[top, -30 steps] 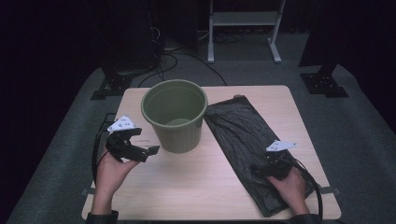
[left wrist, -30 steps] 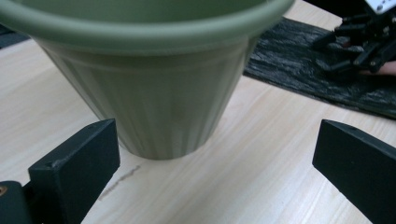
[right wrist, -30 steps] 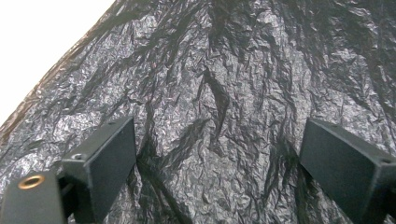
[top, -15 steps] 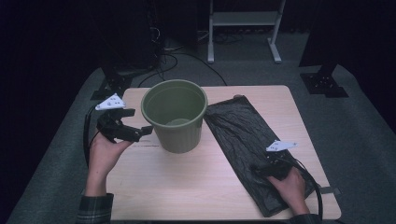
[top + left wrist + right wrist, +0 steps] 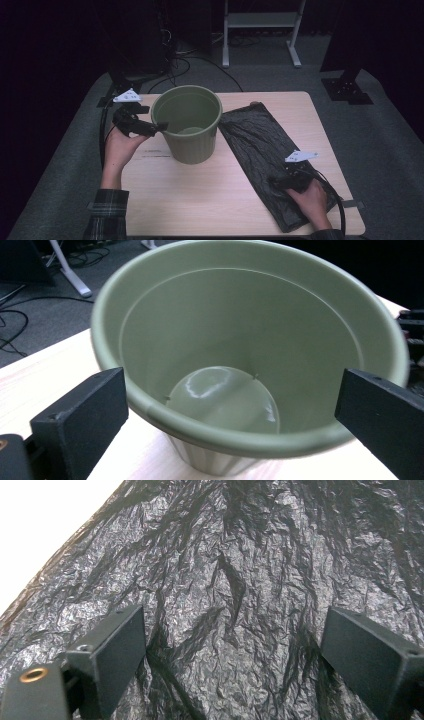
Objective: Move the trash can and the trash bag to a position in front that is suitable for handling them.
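the table (image 5: 200, 200) is a pale wooden top, and everything else sits in relation to the bucket on it. the bag (image 5: 270, 150), a flat sheet of crinkled black plastic, lies on the table just to the right of the bucket, running toward the near right corner. the bucket (image 5: 187, 125) is green, upright and empty, standing left of the table's middle. the left gripper (image 5: 160, 126) is held at the bucket's left rim, its jaws spread wide, with the rim between them in the left gripper view and nothing pinched. the right gripper (image 5: 280, 181) rests low over the near end of the bag, well apart from the bucket, its jaws spread wide above the crinkled plastic, gripping nothing.
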